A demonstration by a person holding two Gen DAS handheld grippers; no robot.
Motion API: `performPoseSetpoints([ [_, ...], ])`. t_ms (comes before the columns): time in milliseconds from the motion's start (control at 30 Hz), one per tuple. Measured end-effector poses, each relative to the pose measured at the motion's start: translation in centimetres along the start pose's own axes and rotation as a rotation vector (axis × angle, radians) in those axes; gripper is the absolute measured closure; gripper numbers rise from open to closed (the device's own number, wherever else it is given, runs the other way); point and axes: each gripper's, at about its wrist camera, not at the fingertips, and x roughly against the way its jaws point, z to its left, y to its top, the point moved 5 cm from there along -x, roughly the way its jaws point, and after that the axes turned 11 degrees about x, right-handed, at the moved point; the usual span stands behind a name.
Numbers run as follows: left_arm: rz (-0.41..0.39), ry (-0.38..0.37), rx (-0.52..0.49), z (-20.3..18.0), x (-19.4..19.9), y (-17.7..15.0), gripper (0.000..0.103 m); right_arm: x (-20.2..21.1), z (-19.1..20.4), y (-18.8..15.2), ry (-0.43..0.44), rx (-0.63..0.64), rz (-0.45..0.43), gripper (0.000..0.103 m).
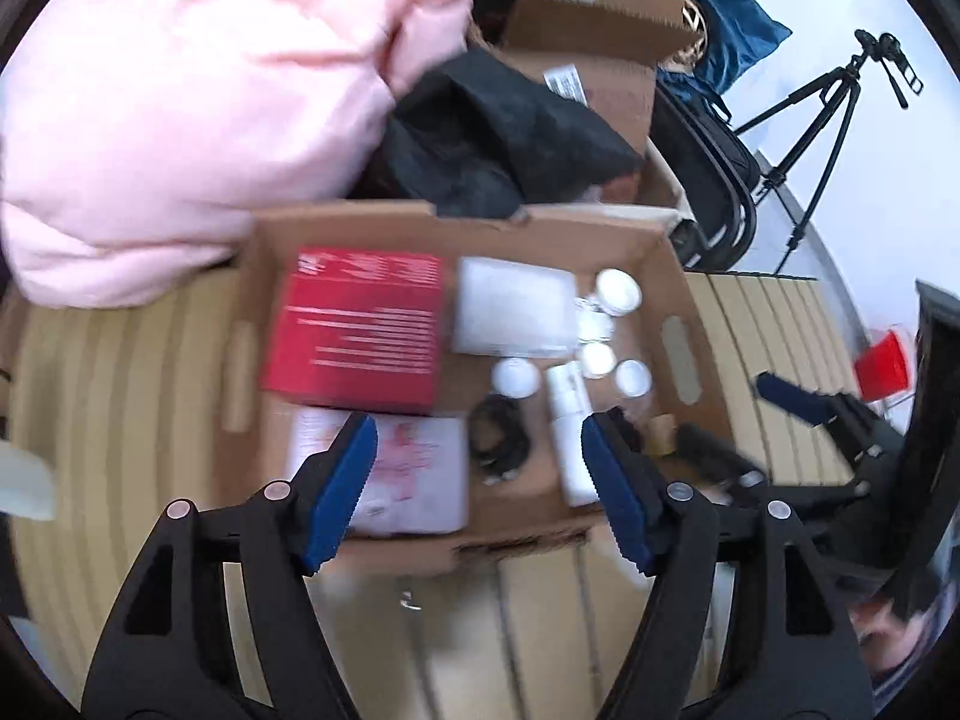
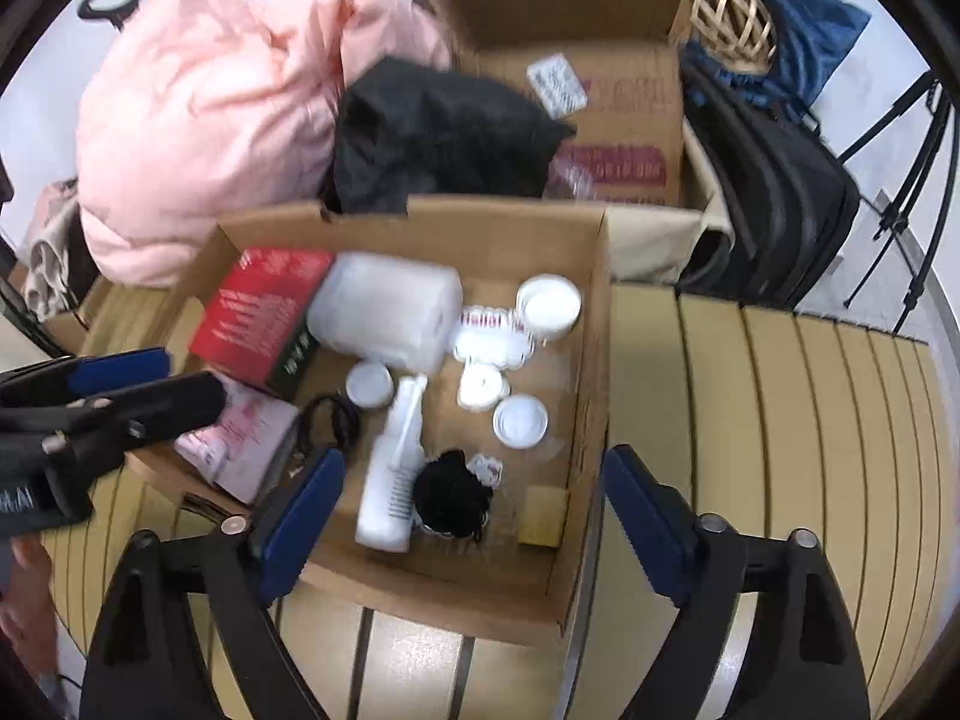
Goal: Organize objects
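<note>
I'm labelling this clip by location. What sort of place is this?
Probably a home storage or packing corner: an open cardboard box of small household items on a slatted surface, a pink duvet and a black suitcase piled behind.

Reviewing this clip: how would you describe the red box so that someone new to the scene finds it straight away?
Start at the open cardboard box on the slatted tabletop, in front of the pink bundle. The red box lies in its far left corner, beside a white plastic-wrapped packet. It is the only red item in there, printed with lines of white text; everything around it is white, pale pink or black.
</note>
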Motion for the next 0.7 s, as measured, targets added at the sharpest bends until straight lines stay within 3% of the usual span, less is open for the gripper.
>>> performPoseSetpoints([
  [67,-0.069,0.079,-0.026,1.2,2.8,-1.1,0.025,1.3,0.3,0.0,-0.001,0.014,-0.012,0.012],
  [167,-0.157,0.128,-0.054,2.3,6.6,-3.2,0.022,3.9,0.9,-1.3,0.026,0.036,-0.033,0.012],
  [233,-0.179,0.152,-0.051,3.2,9.2,-5.4,0.02,5.5,1.4,-2.5,0.028,0.056,-0.04,0.012],
  [300,-0.189,0.181,-0.03,4.2,11.1,-7.4,0.009,7.3,1.7,-4.2,0.039,0.056,-0.037,0.012],
  [500,-0.221,0.171,0.052,5.8,17.1,-15.9,0.006,15.7,3.9,-10.3,0.09,0.041,-0.116,0.012],
  [600,-0.287,0.159,0.053,5.8,20.8,-20.2,0.0,19.9,5.6,-13.4,0.07,0.041,-0.158,0.012],
  [700,-0.35,0.215,0.044,6.0,24.2,-24.5,0.0,24.0,7.6,-17.0,0.043,0.037,-0.212,0.012],
])
